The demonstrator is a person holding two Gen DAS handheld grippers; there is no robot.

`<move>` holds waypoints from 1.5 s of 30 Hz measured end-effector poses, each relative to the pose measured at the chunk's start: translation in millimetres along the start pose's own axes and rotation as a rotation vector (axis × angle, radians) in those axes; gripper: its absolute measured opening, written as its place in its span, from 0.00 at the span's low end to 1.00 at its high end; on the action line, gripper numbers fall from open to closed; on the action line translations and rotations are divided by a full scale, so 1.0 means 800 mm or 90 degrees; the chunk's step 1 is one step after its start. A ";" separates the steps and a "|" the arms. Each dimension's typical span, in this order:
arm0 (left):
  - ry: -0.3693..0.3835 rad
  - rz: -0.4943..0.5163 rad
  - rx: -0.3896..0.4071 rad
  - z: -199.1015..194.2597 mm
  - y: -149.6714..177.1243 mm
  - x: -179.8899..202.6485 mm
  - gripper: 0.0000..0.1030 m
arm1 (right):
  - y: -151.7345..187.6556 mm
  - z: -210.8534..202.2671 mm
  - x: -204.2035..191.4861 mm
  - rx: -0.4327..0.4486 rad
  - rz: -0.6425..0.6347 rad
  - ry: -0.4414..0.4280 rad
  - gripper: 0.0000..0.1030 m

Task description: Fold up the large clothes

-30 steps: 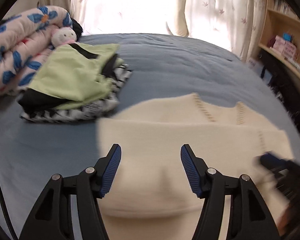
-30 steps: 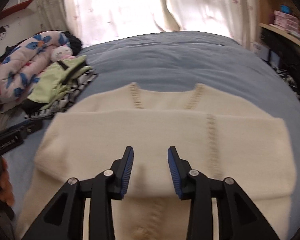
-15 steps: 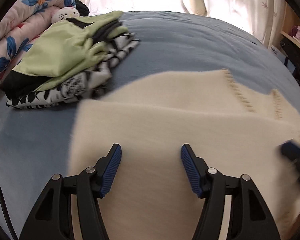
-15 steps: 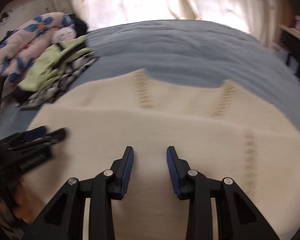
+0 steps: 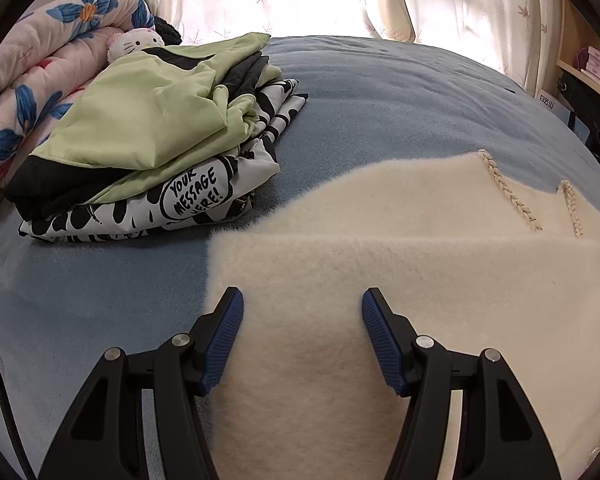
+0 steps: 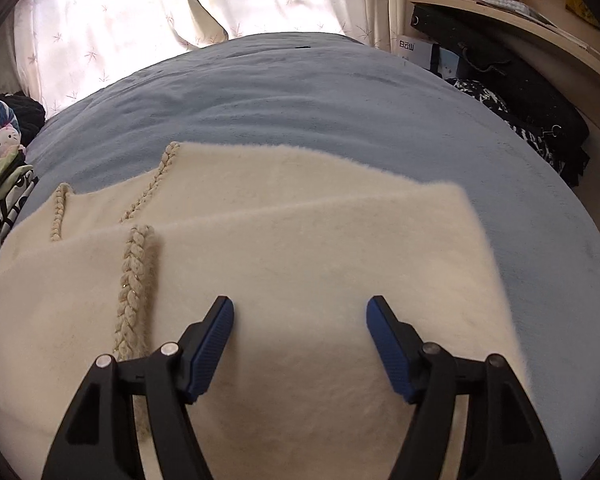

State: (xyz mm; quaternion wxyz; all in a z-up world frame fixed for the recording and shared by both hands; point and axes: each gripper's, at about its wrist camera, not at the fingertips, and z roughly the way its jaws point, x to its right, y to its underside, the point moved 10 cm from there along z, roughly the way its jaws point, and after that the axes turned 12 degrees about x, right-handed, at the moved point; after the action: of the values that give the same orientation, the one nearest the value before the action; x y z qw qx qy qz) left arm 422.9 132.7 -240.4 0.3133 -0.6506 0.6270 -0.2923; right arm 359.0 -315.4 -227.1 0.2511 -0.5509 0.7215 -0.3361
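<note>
A fluffy cream sweater (image 5: 400, 264) with braided trim lies folded on the blue bed; it also shows in the right wrist view (image 6: 300, 248). My left gripper (image 5: 302, 312) is open and empty, low over the sweater's left end, its left finger near the folded edge. My right gripper (image 6: 300, 320) is open wide and empty, low over the sweater's right half, with the braided trim (image 6: 134, 280) just left of its left finger. Neither gripper holds any fabric.
A stack of folded clothes (image 5: 152, 140), green on top and black-and-white below, lies on the bed (image 5: 400, 92) to the left. A floral quilt (image 5: 32, 72) and a plush toy (image 5: 136, 42) lie behind it. A shelf (image 6: 512, 20) and dark bags stand at the right.
Both grippers moved apart toward the sweater's ends and dropped closer to it. The right gripper's jaws opened much wider. The left view swung toward the clothes stack.
</note>
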 end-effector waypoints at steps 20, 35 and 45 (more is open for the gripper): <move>0.020 0.051 -0.023 -0.079 -0.003 0.019 0.60 | -0.004 -0.069 -0.001 -0.023 0.057 -0.022 0.67; 0.010 0.064 0.012 -0.218 -0.014 0.006 0.60 | -0.021 -0.199 0.003 0.034 0.036 -0.058 0.67; 0.025 0.071 0.020 -0.288 0.013 0.002 0.60 | 0.005 -0.267 0.020 0.061 0.008 -0.060 0.68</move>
State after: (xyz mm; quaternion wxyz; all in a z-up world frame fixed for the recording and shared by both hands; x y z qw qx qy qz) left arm 238.2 121.8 -102.9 0.3270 -0.6036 0.6638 -0.2970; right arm 195.7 -285.3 -91.5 0.3130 -0.5489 0.6953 -0.3425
